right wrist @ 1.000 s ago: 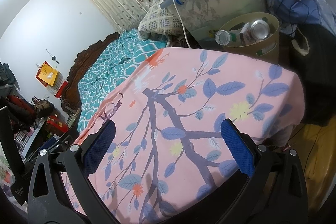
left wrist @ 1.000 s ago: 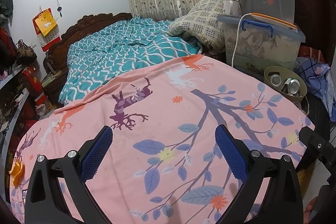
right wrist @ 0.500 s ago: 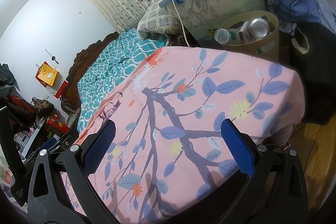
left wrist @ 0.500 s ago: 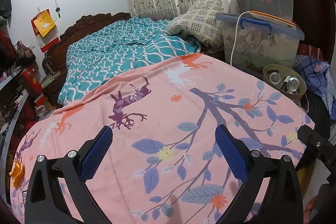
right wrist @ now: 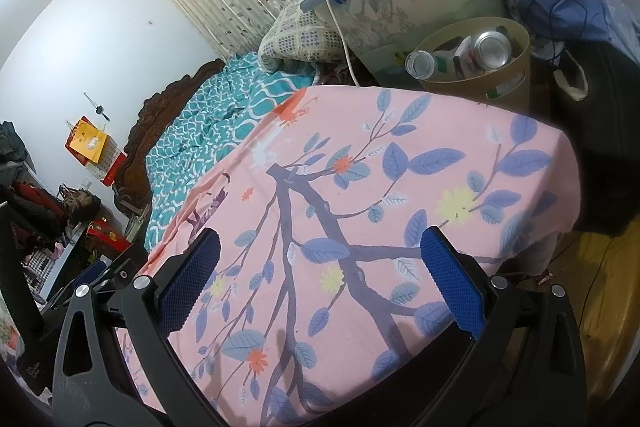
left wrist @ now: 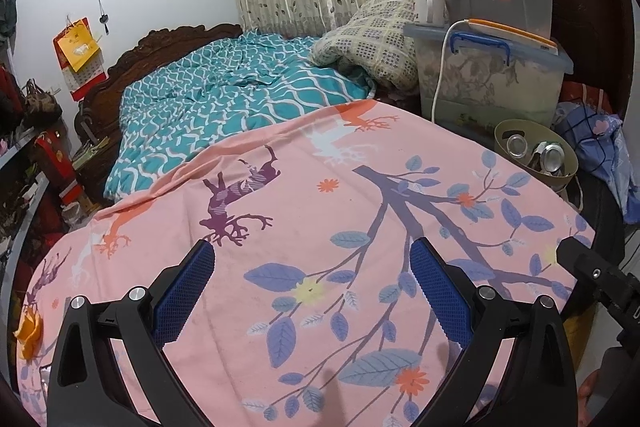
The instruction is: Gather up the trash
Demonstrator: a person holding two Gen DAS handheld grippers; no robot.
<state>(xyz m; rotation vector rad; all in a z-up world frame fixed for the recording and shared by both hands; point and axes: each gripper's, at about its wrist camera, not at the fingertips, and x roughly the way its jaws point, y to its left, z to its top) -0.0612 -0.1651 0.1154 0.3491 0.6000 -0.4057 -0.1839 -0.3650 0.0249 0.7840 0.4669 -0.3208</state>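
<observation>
A tan waste bin [left wrist: 560,179] stands past the far right corner of the pink sheet, holding cans [left wrist: 554,157] and a bottle. In the right wrist view the bin [right wrist: 516,67] holds a can [right wrist: 492,47] and a clear bottle [right wrist: 420,63]. My left gripper [left wrist: 312,267] is open and empty above the pink floral sheet [left wrist: 304,219]. My right gripper [right wrist: 320,255] is open and empty above the same sheet [right wrist: 360,187]. An orange crumpled scrap [left wrist: 30,331] lies at the sheet's left edge.
Stacked clear storage boxes [left wrist: 492,83] with a white cable stand behind the bin. A teal quilt [left wrist: 224,99] and checked pillow [left wrist: 376,39] lie further back. A blue cloth bundle [left wrist: 596,147] sits at the right. Cluttered shelves [left wrist: 28,163] line the left.
Both views have shifted only slightly; the bin sits a little nearer in the right wrist view. Both grippers stay open and empty.
</observation>
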